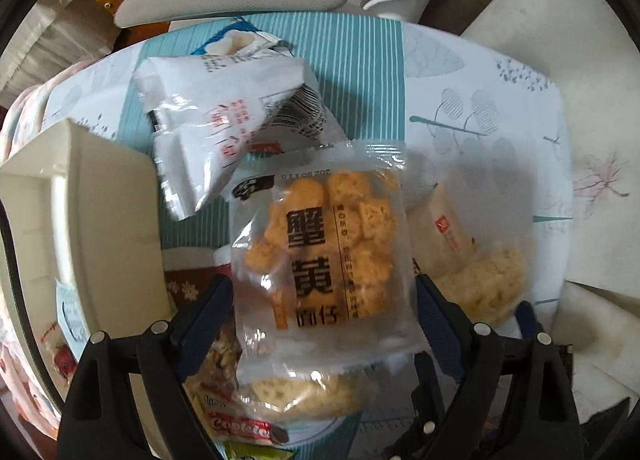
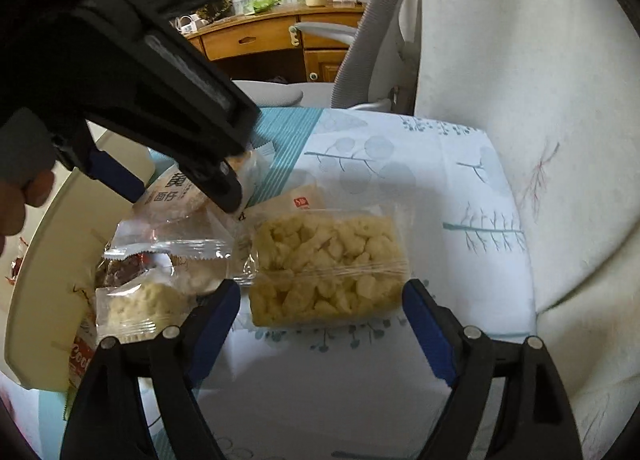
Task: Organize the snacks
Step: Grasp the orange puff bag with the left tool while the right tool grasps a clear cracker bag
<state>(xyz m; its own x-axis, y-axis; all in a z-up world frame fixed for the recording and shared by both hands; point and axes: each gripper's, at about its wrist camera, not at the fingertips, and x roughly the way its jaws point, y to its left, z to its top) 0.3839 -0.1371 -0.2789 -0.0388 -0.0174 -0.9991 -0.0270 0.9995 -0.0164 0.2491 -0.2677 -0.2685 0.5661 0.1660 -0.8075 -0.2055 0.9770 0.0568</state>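
Barely started imo: both tools gaping wide, left tool [image 1: 324, 300] straddling the orange cracker bag [image 1: 320, 248], right tool [image 2: 320, 304] around the pale snack pack [image 2: 326, 264], bin [image 1: 100, 196] at 9 o'clock

In the left wrist view the orange cracker packet [image 1: 320, 244] covers most of the packets beneath it: a pale crumbly snack [image 1: 304, 396] shows only at its lower edge, and a red-lettered wrapper [image 1: 244, 430] is cut off at the picture's bottom. The white box [image 1: 80, 220] runs out past the left edge. In the right wrist view the left tongs [image 2: 168, 188] hide much of the snack pile, and the small print on the tan sachet [image 2: 304, 198] is too small to read.
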